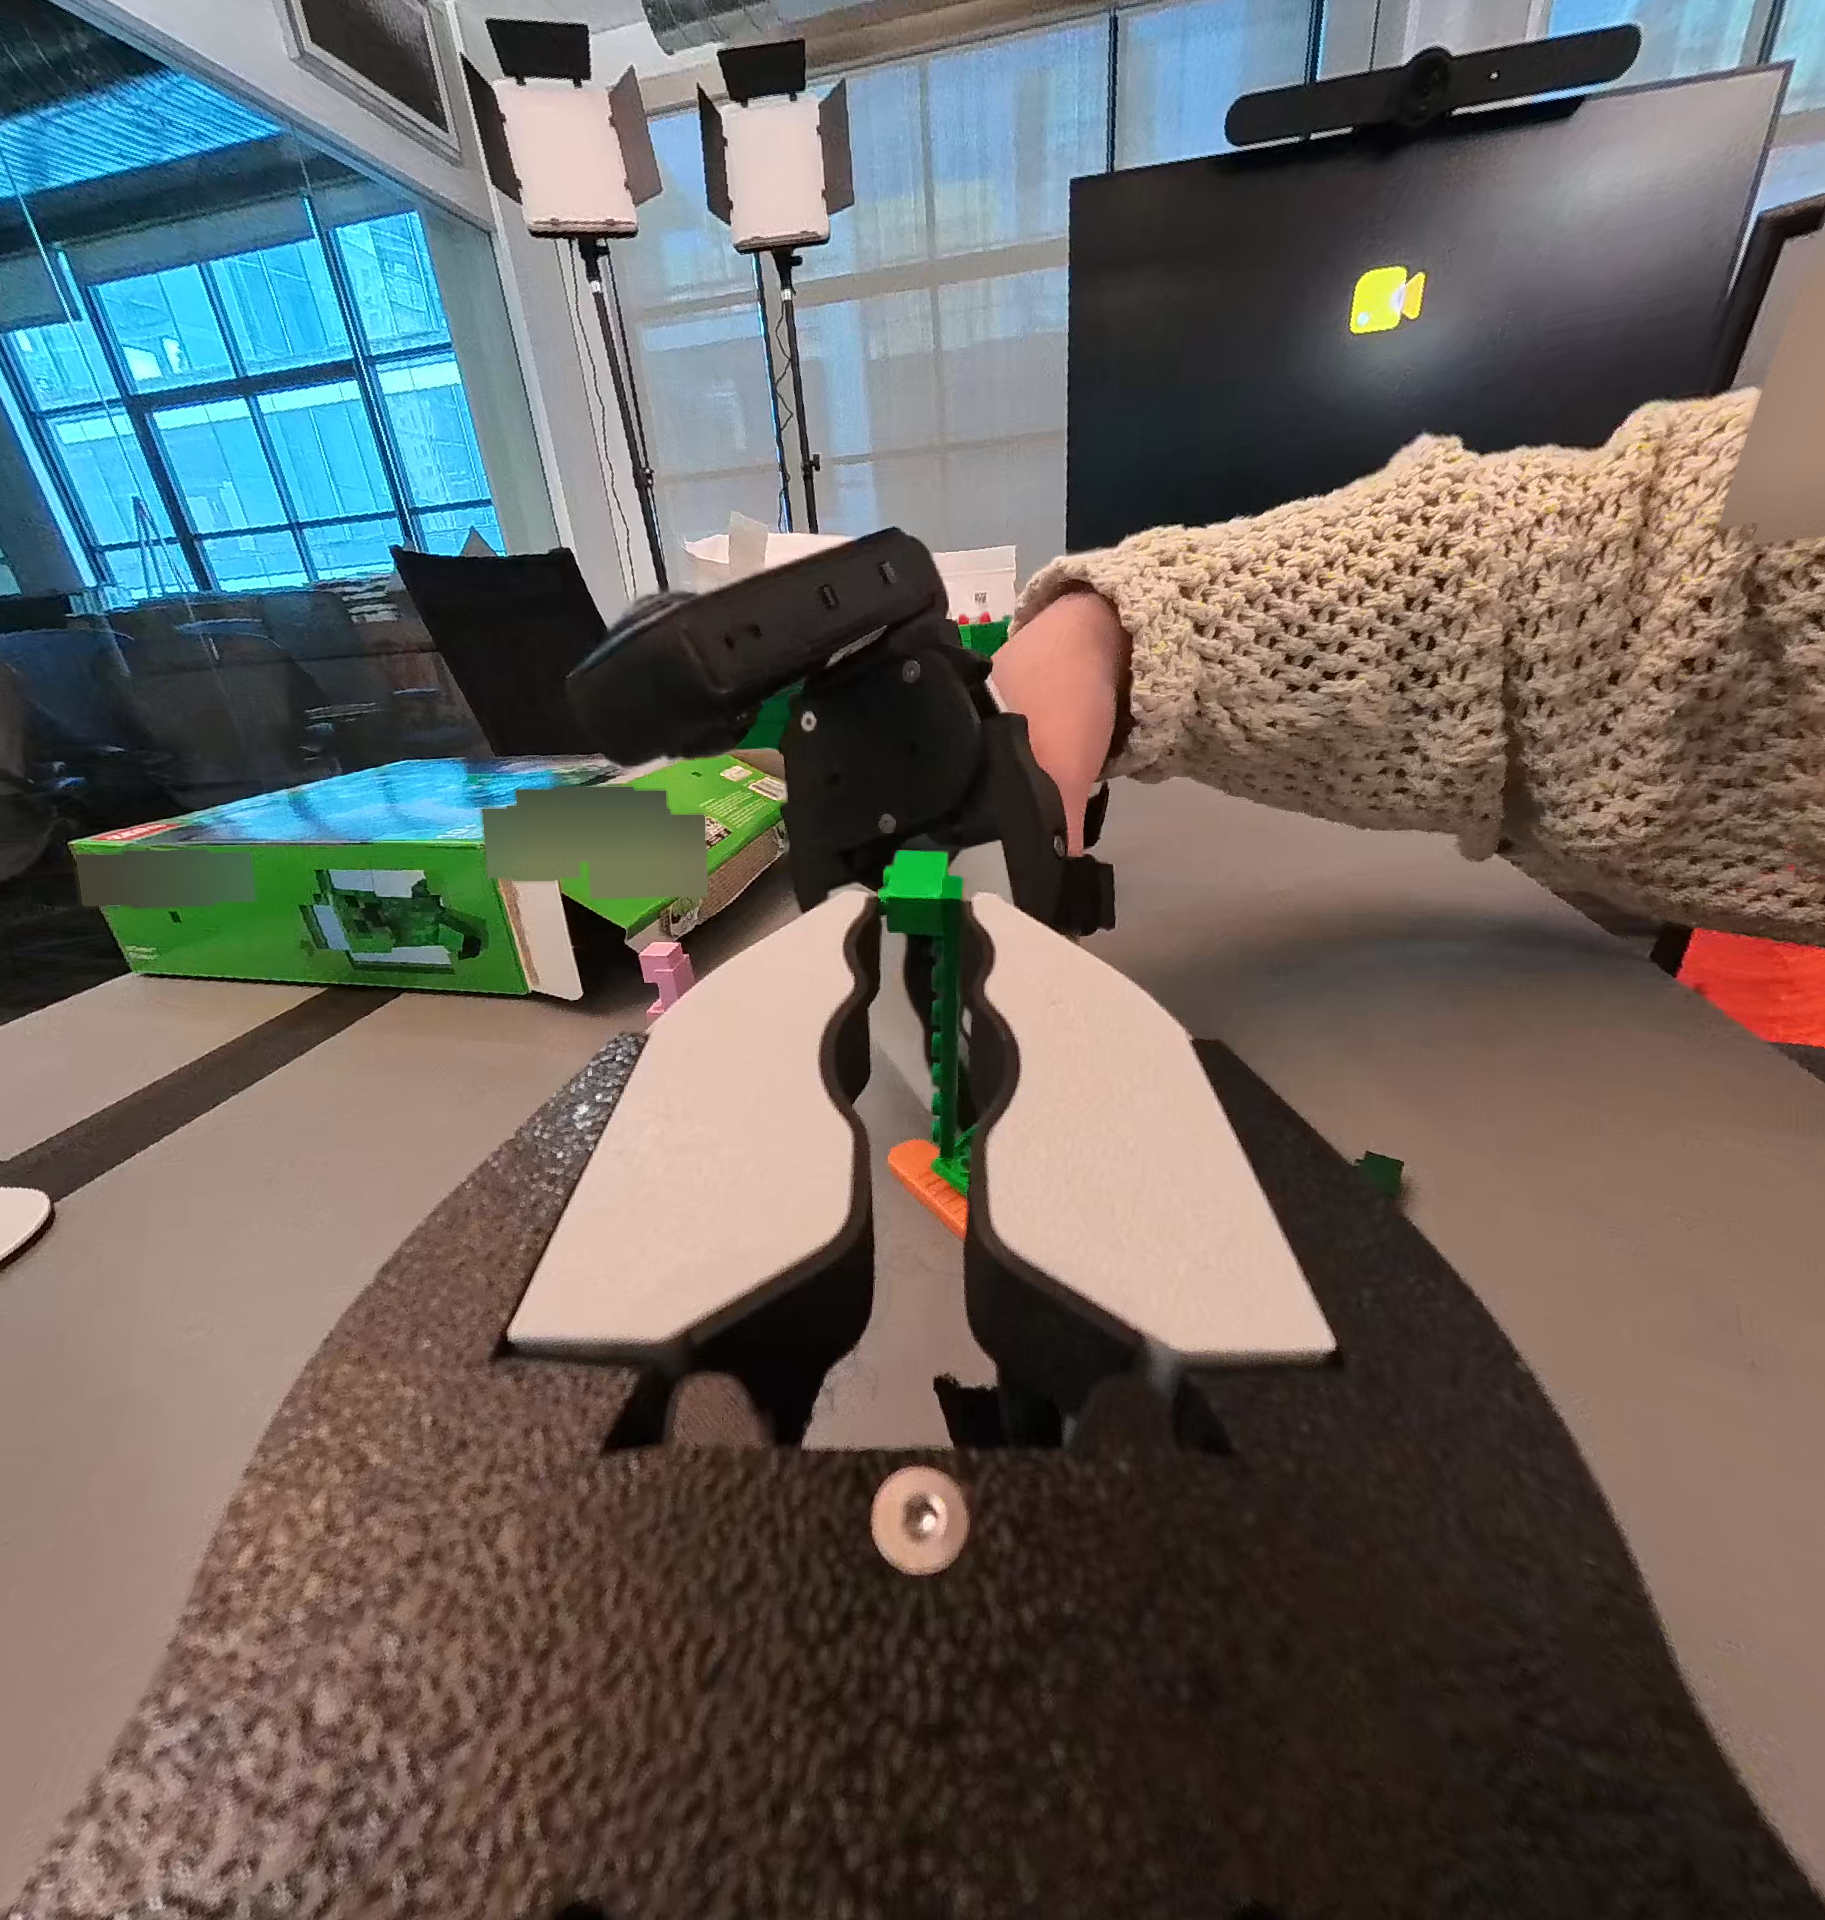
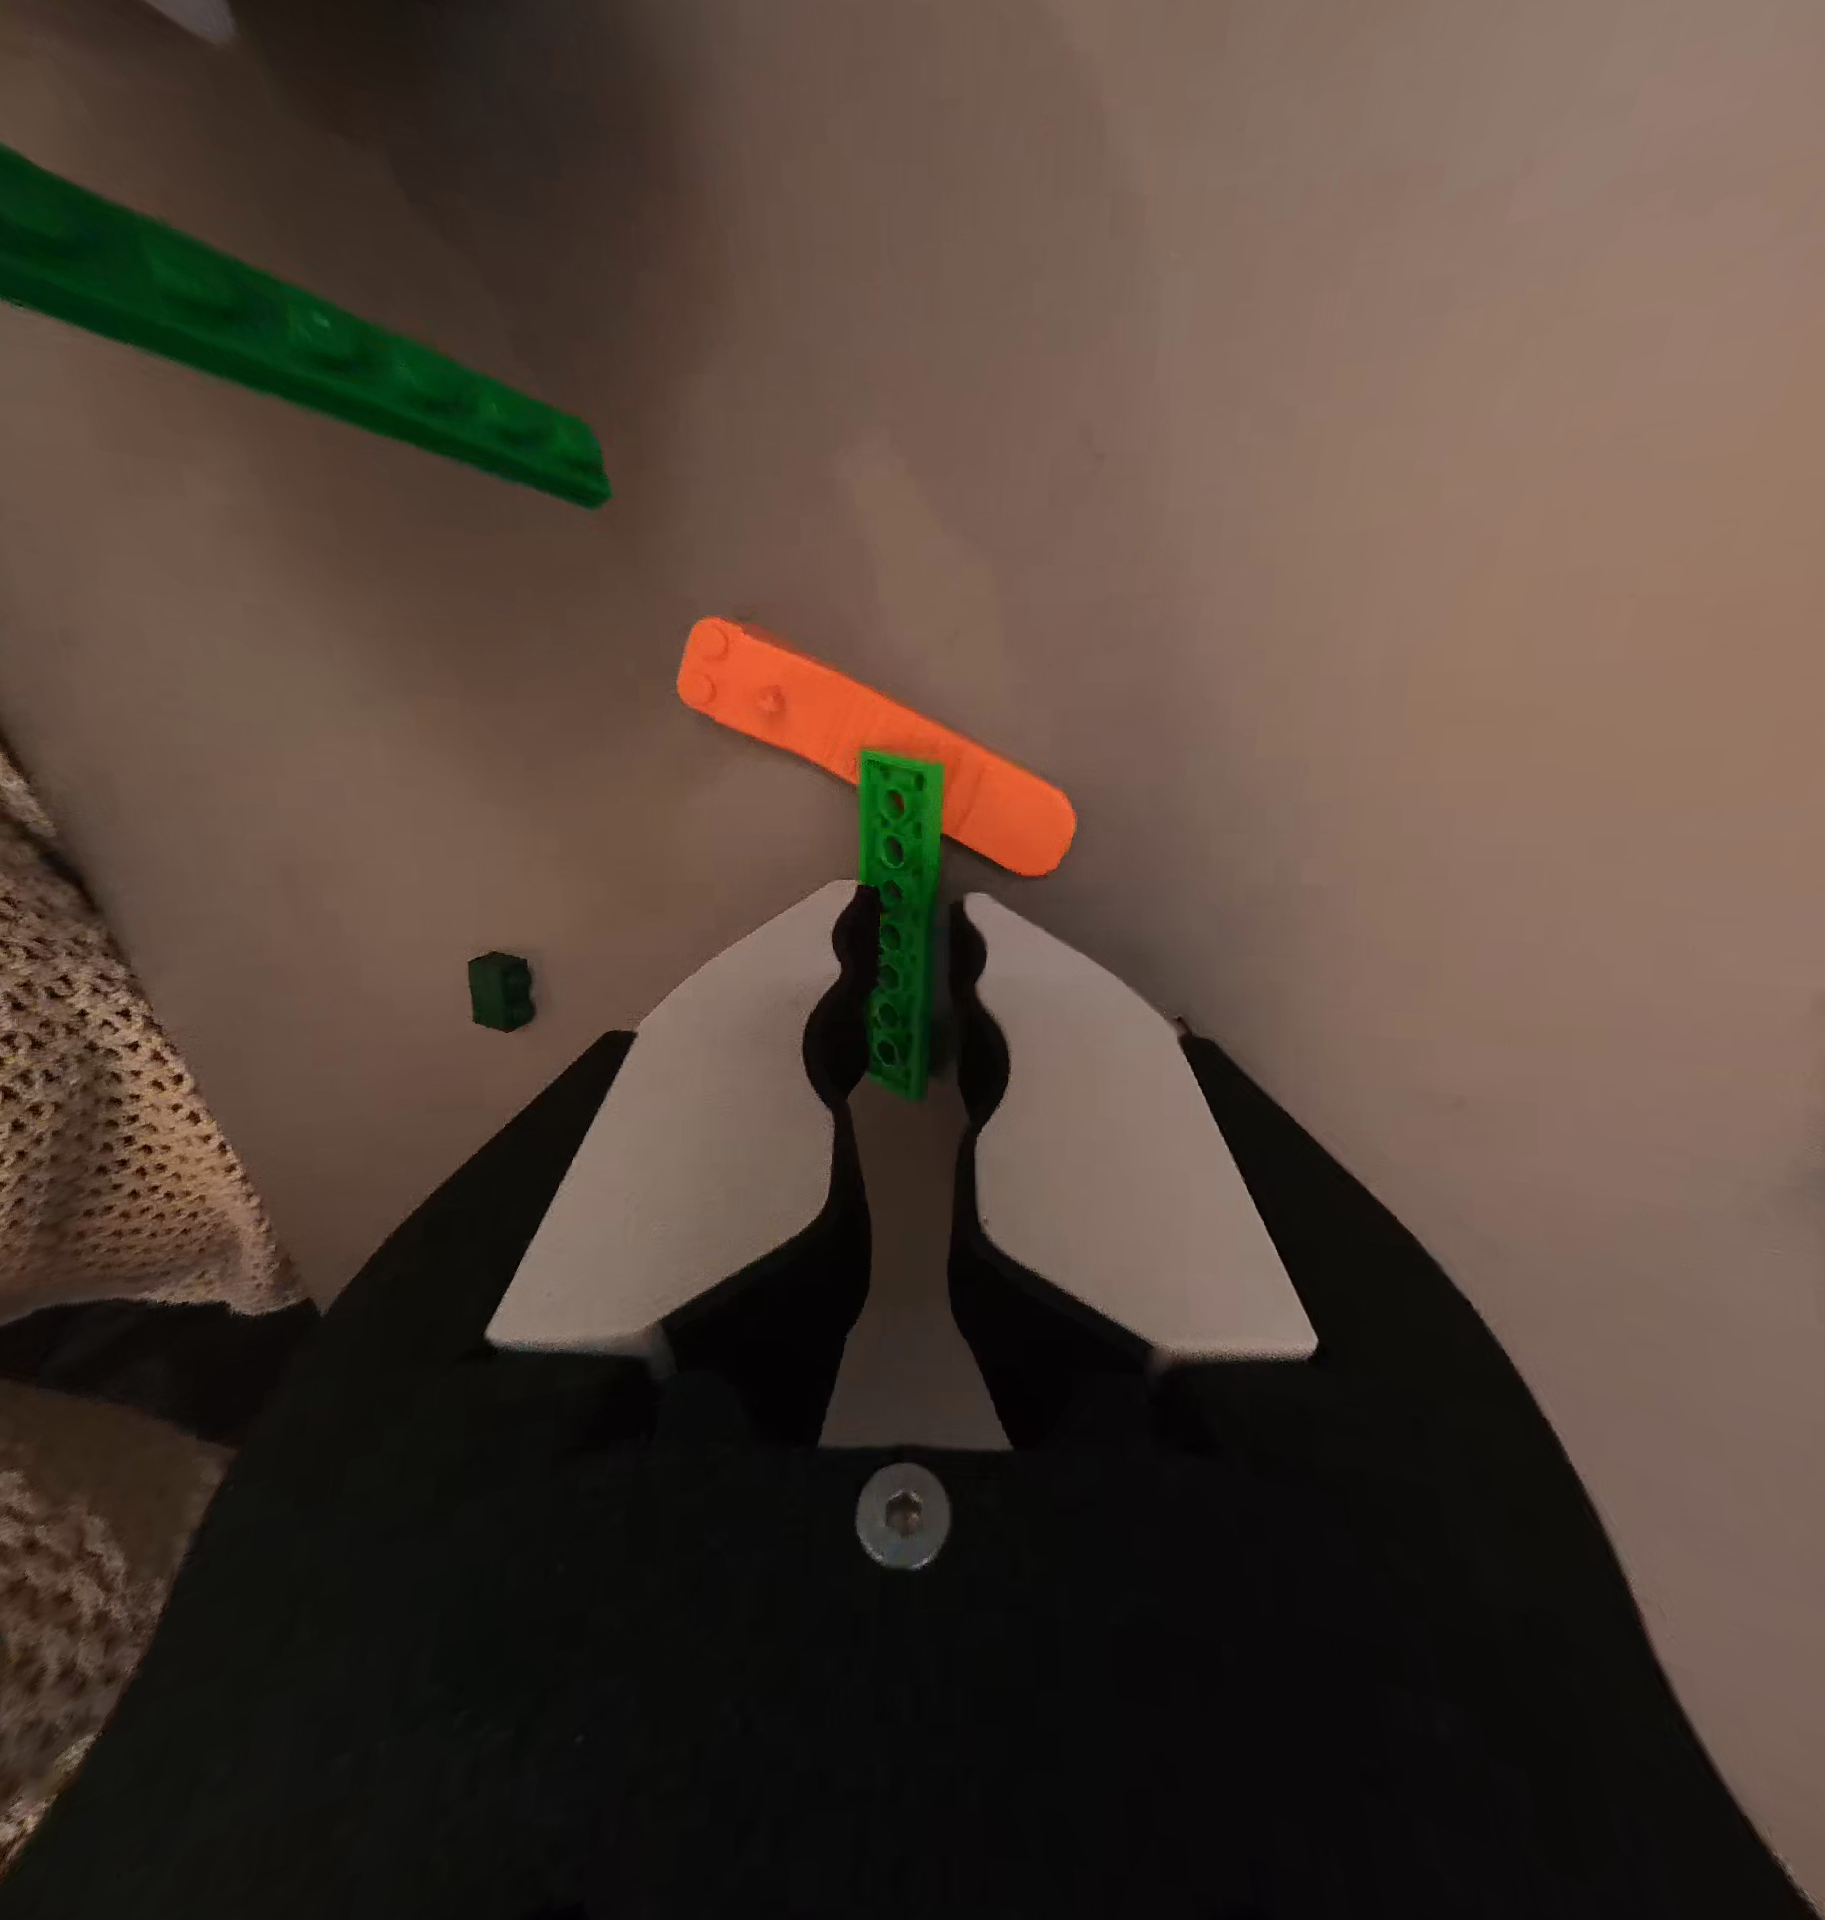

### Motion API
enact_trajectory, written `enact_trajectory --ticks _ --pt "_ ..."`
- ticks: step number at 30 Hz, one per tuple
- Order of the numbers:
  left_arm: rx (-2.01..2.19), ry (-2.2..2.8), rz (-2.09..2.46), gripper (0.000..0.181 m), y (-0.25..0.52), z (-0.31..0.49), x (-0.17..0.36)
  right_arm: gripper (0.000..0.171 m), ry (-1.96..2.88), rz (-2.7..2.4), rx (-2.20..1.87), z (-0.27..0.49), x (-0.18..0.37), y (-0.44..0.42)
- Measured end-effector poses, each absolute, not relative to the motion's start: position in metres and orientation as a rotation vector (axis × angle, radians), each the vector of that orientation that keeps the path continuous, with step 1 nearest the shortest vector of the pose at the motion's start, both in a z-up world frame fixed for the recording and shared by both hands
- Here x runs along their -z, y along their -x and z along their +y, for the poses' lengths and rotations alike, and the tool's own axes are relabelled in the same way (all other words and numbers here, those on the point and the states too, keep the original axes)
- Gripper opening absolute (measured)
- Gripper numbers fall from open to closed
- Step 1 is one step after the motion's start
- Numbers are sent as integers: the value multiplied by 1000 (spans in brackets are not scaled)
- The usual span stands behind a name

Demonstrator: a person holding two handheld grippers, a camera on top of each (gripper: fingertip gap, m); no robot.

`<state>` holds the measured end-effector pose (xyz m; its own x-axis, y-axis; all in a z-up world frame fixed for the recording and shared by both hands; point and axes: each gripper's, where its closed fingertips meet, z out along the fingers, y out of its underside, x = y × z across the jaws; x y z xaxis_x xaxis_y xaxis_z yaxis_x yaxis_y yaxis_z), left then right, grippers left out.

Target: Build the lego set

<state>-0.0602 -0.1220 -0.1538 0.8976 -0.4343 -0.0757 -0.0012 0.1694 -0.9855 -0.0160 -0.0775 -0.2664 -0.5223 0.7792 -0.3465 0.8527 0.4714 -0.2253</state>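
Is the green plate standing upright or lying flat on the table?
Upright. The left wrist view shows the green plate rising on end from the orange tool, its top held by the right gripper.

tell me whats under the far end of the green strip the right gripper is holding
The green strip stands with its far end on the orange piece, which lies flat on the table. The contact spot itself is covered.

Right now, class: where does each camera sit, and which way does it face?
Left wrist view: low over the grey table, facing level across it; own left gripper, knitted sleeve show.
Right wrist view: above, facing down; own right gripper clamps the green studded plastic strip.
Shared: that strip, upright over the flat orange plastic tool.
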Motion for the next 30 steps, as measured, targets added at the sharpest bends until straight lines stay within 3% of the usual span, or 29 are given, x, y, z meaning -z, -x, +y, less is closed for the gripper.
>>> enact_trajectory --ticks 10,17,20,30 --pt "342 1364 343 13 65 -123 150 7 -1418 2777 782 -78 247 24" --pt "398 1354 288 13 69 -122 148 5 -1233 3017 1879 -109 176 39" --pt "404 1356 303 13 65 -123 150 5 -1164 3054 2156 -118 165 40" --pt "325 1422 371 13 57 -118 160 5 -1212 3127 2167 -114 182 44"
